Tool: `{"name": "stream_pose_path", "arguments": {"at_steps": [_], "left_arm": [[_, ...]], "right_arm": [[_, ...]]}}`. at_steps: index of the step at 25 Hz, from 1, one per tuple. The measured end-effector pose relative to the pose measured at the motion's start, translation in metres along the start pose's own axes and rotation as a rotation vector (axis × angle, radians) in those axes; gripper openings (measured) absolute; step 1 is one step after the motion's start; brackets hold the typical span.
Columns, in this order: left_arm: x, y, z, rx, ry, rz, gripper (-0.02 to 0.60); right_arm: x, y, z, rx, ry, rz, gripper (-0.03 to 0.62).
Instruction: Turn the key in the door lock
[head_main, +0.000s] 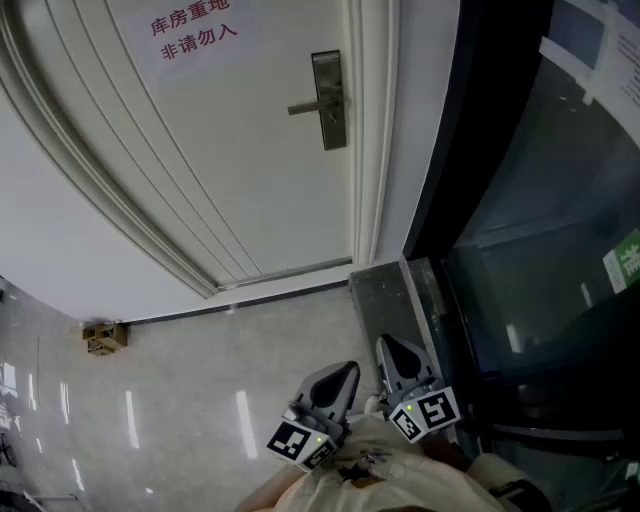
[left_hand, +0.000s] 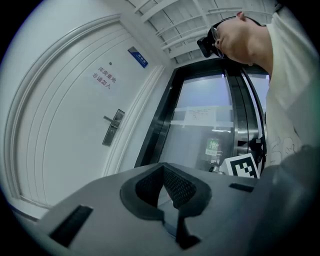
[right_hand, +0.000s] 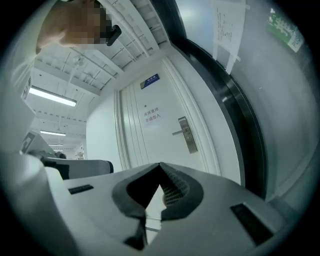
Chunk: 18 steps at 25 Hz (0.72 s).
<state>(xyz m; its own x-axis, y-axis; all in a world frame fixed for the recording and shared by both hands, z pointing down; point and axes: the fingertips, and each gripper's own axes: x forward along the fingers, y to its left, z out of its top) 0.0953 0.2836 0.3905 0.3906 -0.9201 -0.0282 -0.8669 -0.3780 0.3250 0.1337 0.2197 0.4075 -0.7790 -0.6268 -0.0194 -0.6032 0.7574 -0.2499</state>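
A white door (head_main: 200, 150) carries a steel lock plate with a lever handle (head_main: 328, 100); I see no key on it or in either gripper. The plate also shows small and far off in the left gripper view (left_hand: 113, 127) and in the right gripper view (right_hand: 186, 135). Both grippers are held low, close to the person's body and well short of the door. My left gripper (head_main: 345, 372) points toward the door with its jaws together and nothing between them (left_hand: 162, 166). My right gripper (head_main: 388, 345) sits beside it, also shut and empty (right_hand: 160, 165).
A dark-framed glass wall (head_main: 520, 250) stands right of the door. A small cardboard box (head_main: 105, 337) lies on the shiny tiled floor (head_main: 200, 420) by the wall at left. Red lettering (head_main: 192, 30) is on the door, with a blue plate (left_hand: 137, 56) above it.
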Motion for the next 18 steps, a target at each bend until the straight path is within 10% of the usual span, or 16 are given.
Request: {"name": "stream_pose_path", "arguments": {"at_steps": [18], "left_arm": [[0.074,-0.017,-0.022,0.009,0.004,0.082,0.002]], "right_arm": [[0.001,-0.066,0.002,0.027,0.017,0.162,0.008]]}}
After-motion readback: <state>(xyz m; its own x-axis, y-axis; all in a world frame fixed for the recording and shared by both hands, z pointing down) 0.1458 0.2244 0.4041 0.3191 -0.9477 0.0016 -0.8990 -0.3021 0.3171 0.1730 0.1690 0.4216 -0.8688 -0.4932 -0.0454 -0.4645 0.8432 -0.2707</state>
